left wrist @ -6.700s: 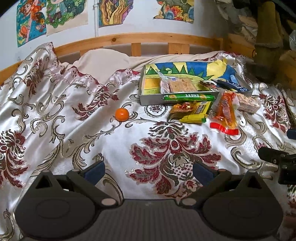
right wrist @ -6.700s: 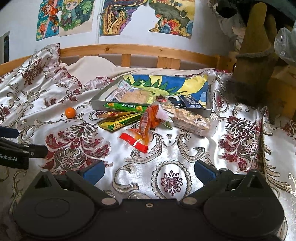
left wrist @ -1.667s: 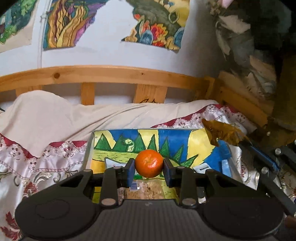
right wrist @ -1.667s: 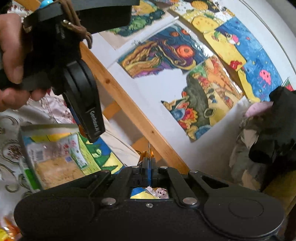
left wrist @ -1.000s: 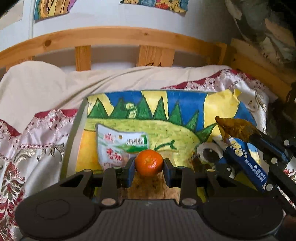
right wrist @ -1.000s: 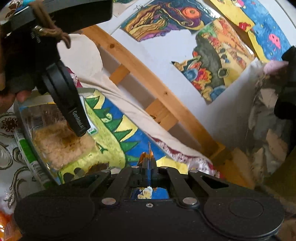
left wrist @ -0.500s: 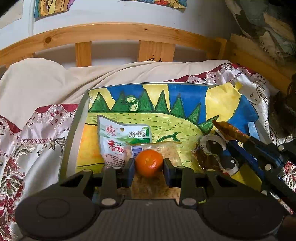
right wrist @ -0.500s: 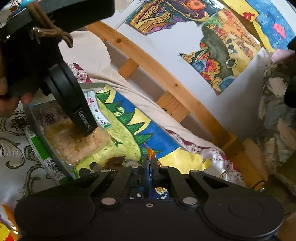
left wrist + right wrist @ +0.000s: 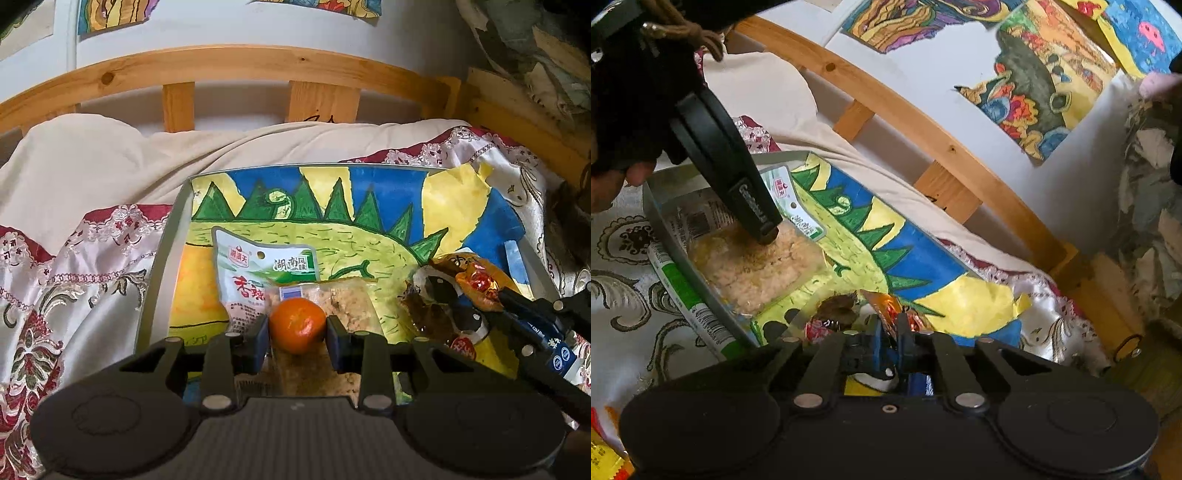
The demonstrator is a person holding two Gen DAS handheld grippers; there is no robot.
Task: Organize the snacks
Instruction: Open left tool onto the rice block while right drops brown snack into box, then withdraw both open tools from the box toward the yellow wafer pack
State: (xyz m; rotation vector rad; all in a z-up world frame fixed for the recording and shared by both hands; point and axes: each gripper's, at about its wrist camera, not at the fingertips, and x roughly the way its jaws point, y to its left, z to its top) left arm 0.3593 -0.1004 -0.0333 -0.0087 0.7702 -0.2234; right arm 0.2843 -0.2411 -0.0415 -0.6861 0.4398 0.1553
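Left claw (image 9: pixel 297 328) clamped on tangerine (image 9: pixel 297 325), directly above cracker pack (image 9: pixel 325 306) at tray (image 9: pixel 162 266) near-left corner. Right claw (image 9: pixel 888 339) pinching orange wrapper (image 9: pixel 886 306), low over tray right end.

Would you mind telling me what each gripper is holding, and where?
Left gripper clamps the orange across its sides; right gripper pinches an orange wrapper by its edge.

Mandarin (image 9: pixel 297 325) orange. Tray (image 9: pixel 162 258) grey, lining drawing (image 9: pixel 369 206) blue, yellow, green spikes. Snack pouch (image 9: pixel 258 266) white-green, red letters. Bed cover (image 9: pixel 55 295) white satin, dark red and gold ornaments. Tongs pads (image 9: pixel 261 334) blue.
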